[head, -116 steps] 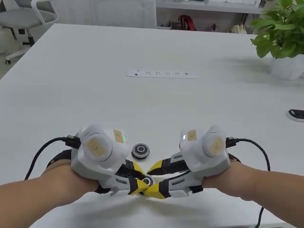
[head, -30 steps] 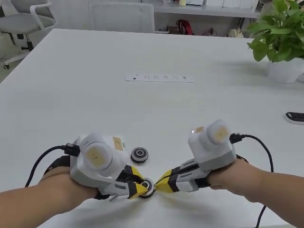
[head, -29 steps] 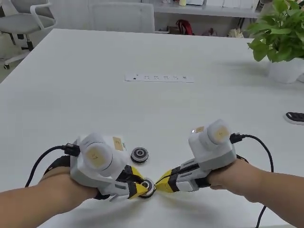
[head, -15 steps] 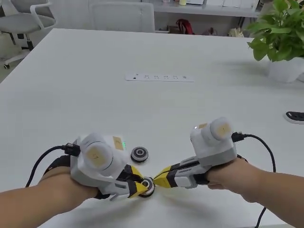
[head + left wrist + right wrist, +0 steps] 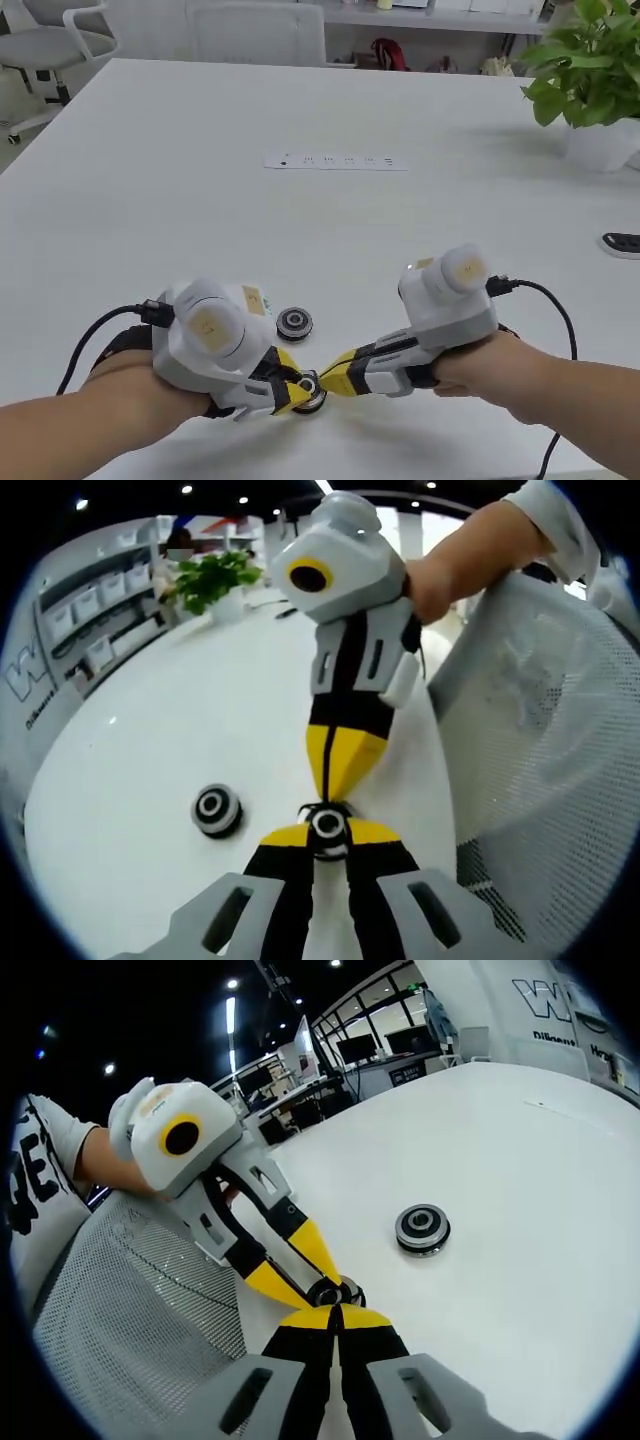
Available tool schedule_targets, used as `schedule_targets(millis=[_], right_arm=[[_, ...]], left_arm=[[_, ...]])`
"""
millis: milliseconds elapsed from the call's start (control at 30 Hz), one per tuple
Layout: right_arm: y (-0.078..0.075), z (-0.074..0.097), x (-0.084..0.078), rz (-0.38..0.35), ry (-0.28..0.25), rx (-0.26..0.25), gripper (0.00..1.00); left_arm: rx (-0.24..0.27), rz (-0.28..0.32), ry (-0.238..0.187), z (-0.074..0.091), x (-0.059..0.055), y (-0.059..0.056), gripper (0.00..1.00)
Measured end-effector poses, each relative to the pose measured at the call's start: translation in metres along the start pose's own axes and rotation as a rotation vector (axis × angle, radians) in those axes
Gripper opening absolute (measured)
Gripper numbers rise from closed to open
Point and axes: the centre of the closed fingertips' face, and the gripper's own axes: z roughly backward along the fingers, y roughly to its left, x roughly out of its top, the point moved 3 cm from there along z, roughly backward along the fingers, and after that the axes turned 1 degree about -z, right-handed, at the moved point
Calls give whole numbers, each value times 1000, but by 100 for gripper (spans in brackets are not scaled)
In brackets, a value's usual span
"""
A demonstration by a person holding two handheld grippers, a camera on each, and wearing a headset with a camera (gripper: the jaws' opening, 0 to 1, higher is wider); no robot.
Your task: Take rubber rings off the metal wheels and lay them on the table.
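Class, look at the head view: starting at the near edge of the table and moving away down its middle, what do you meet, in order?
held wheel → loose wheel → power strip → chair beyond the far edge

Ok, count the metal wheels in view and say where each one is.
2. One metal wheel is clamped in the left hand-held gripper, the right hand-held gripper's tips against it. The other lies free on the table nearby. None looks hidden.
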Motion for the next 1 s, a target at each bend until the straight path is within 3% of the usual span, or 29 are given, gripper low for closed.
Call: schedule_targets(millis=[567, 633, 667, 1000], right_arm=[[10, -3, 4, -21, -29, 50, 0], [11, -3, 7, -41, -47, 64, 0], [19, -3, 12, -61, -77, 115, 0], [2, 0, 3, -57, -54, 36, 0]], left_arm=[[0, 1, -7, 0, 0, 0, 11], [0, 0, -7, 0, 0, 0, 11], [1, 0, -7, 0, 0, 0, 11], [0, -4, -15, 0, -1, 0, 12]])
